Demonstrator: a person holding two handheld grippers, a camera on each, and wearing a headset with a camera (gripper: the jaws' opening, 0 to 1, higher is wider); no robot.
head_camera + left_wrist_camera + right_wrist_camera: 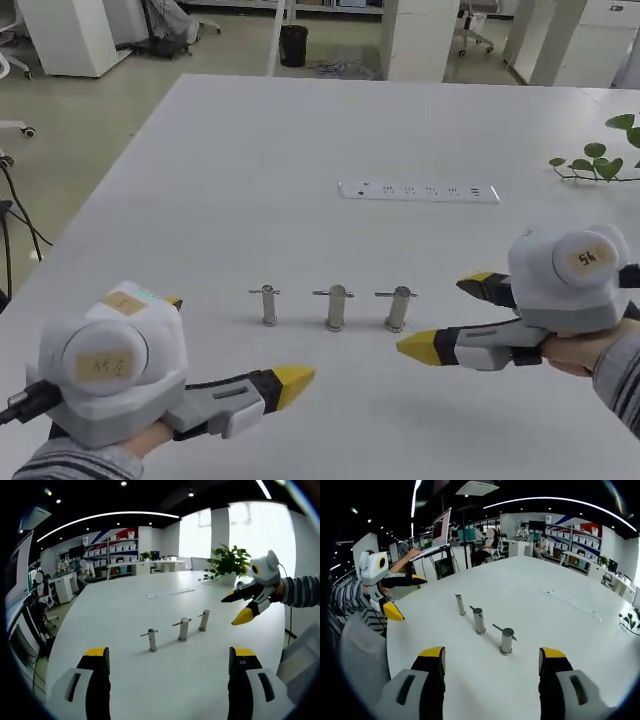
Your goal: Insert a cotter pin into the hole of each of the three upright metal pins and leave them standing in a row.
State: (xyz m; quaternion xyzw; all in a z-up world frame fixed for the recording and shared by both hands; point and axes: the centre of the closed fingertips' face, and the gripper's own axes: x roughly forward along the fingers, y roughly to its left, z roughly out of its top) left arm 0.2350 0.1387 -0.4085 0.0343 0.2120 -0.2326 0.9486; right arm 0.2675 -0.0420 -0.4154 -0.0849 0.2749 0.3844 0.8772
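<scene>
Silver pins [337, 307], wht table [300, 180], grey-striped sleeve [300, 591].

Smooth, satin-grey metal on the left pin [268, 304], middle pin [336, 307] and right pin [398, 308], each crossed by thin cotter pins [382, 293] of the same bare metal look. Beneath them, a smooth off-white bench [300, 150], matt with a faint sheen. Matt white plastic housings, dark grey plastic jaws and matt yellow tips on the left tool [232, 340] and right tool [445, 313]. Tan, paper-like labels [103, 365] stuck on both housings. Glossy white plastic on the power strip [418, 191]. Striped knit cloth at the sleeve [622, 378].
</scene>
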